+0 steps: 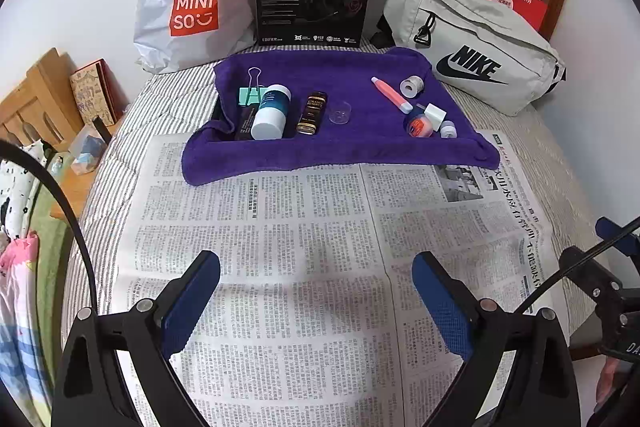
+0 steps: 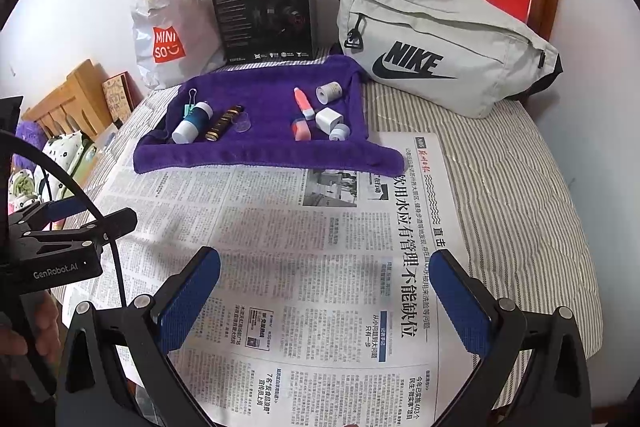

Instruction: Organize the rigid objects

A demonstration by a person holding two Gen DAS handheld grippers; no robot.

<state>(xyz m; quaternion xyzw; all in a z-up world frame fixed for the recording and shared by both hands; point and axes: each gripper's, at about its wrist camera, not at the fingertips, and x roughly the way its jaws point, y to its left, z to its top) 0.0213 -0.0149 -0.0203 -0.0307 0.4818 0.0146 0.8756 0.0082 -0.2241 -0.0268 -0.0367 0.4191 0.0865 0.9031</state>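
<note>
We hold our left claw [image 1: 316, 267] and right claw [image 2: 326, 265] wide and empty over the newspaper [image 1: 304, 227], well apart from the purple towel [image 1: 320, 75] carrying the small items.

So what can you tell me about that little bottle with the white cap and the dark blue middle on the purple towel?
The small round bottle with the white cap and dark teal-blue band lies on its side at the left of the purple towel, its wide white end towards the cameras. It looks like smooth plastic, with a pale blue-grey far end and small markings I cannot read. A mint-green binder clip sits just behind it, a black box to its left, and a dark brown, gold-lettered bottle lies apart on its right.
</note>
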